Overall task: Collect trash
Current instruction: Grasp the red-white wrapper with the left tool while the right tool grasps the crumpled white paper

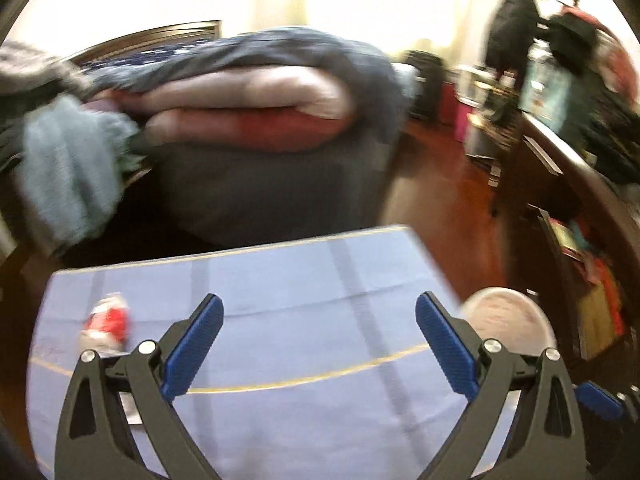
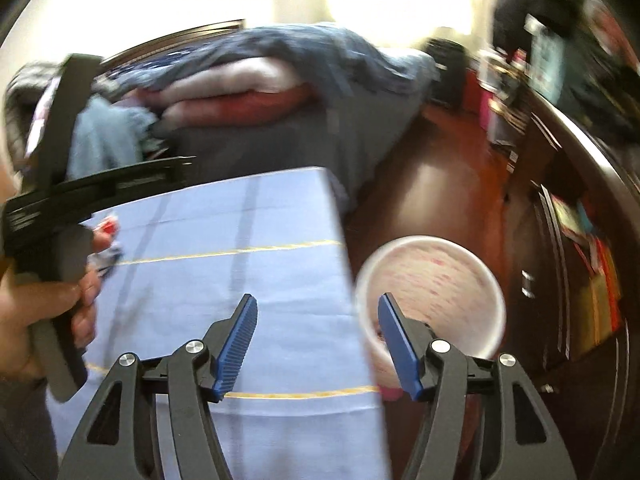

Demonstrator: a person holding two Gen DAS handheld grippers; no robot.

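Observation:
A crumpled red-and-white wrapper point(image 1: 106, 322) lies on the table's light blue cloth point(image 1: 304, 272), left of my left gripper point(image 1: 320, 298). That gripper hangs open over the cloth with nothing between its blue pads. A white round bin point(image 1: 508, 320) stands on the floor just past the table's right edge. In the right wrist view my right gripper point(image 2: 318, 298) is open and empty above that edge, its right finger in front of the bin point(image 2: 432, 276), whose inside is pink-speckled. The wrapper point(image 2: 108, 226) shows at the far left, partly hidden behind a hand point(image 2: 40, 312) holding the other tool.
Behind the table a bed point(image 1: 248, 184) carries a heap of blue, pink and red bedding point(image 1: 240, 96); a pale blue knitted cloth point(image 1: 68, 184) hangs at the left. Reddish wooden floor point(image 1: 440, 184) runs to the right. A dark cluttered cabinet point(image 1: 580, 208) lines the right side.

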